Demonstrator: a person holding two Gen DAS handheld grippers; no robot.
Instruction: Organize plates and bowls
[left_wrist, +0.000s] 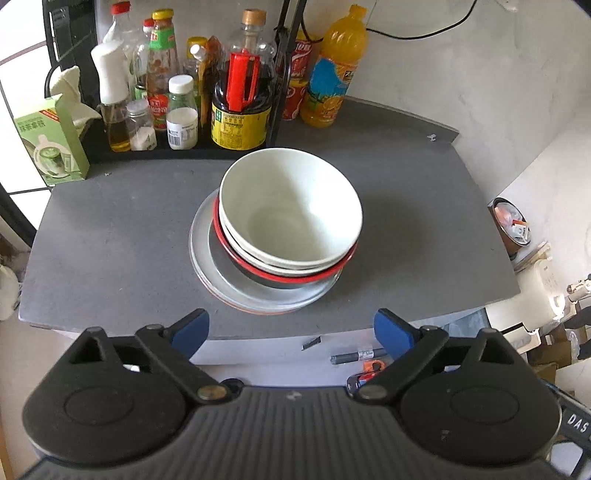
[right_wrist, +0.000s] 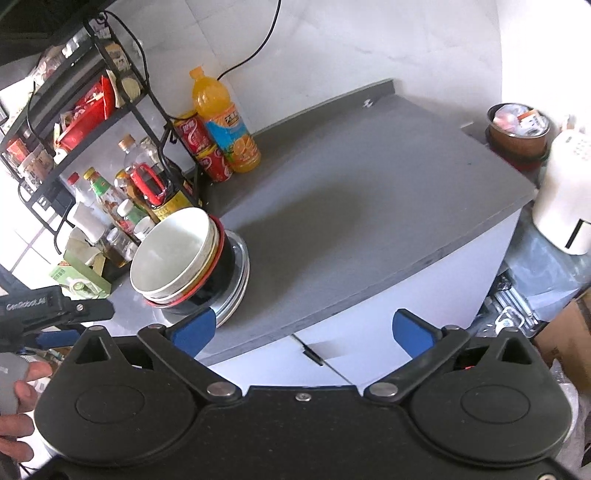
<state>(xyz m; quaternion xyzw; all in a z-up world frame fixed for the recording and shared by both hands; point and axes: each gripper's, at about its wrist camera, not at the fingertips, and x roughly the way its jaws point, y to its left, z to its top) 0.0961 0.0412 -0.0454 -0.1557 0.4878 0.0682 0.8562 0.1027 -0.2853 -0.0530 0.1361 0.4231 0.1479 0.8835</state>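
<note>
The stacking step looks finished, or very nearly so: a white bowl (left_wrist: 291, 206) sits nested on another white bowl, inside a black bowl with a red rim (left_wrist: 280, 275), and all three rest on a short pile of grey plates (left_wrist: 236, 291) near the middle of the grey table (left_wrist: 110, 236), a little toward its front edge. Both claws are released and carry nothing. The left claw (left_wrist: 291, 334) hangs over the front edge with the stack just ahead of its blue fingertips (left_wrist: 192, 332), and the right claw (right_wrist: 303, 334) stands off the front edge with the stack beside its left pad. No loose plate or bowl shows elsewhere on the table, so the next move is likely a check for leftovers out of view. If the pile must shift, it calls for a low two-sided grip on the plates, since the bowls sit slightly off-centre toward the back.
</note>
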